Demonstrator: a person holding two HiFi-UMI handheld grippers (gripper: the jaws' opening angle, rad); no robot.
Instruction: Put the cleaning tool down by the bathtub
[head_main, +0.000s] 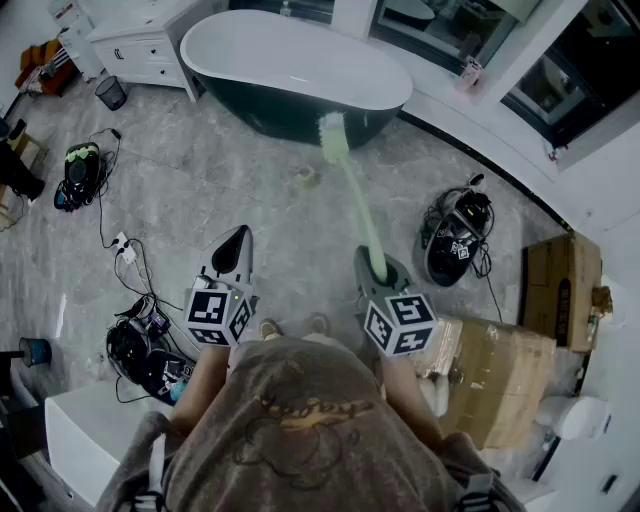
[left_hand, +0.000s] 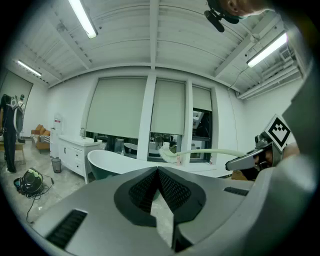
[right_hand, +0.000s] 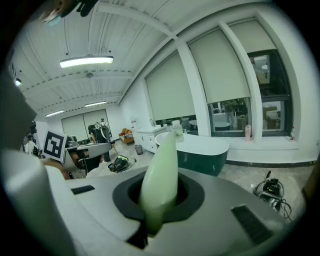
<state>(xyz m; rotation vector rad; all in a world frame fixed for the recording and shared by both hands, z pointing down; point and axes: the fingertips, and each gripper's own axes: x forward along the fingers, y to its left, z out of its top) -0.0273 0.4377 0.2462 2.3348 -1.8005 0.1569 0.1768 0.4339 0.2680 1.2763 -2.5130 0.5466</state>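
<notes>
- Person's shirt (head_main: 290, 420): fills the lower frame, with both arms reaching forward from it.
- Right gripper (head_main: 378, 272): jaws clamped on the handle end of the cleaning tool (head_main: 355, 195). It is probably gripped at that end so the head leads toward the bathtub (head_main: 290, 112).
- Left gripper (head_main: 235, 240): jaws together with nothing between them. It is held off to the side, apparently idle.
- Cleaning tool: a long pale green brush with a slim curved handle and a whitish bristle head. It is carried in the air, head pointing at the tub's dark side, and not yet set down.
</notes>
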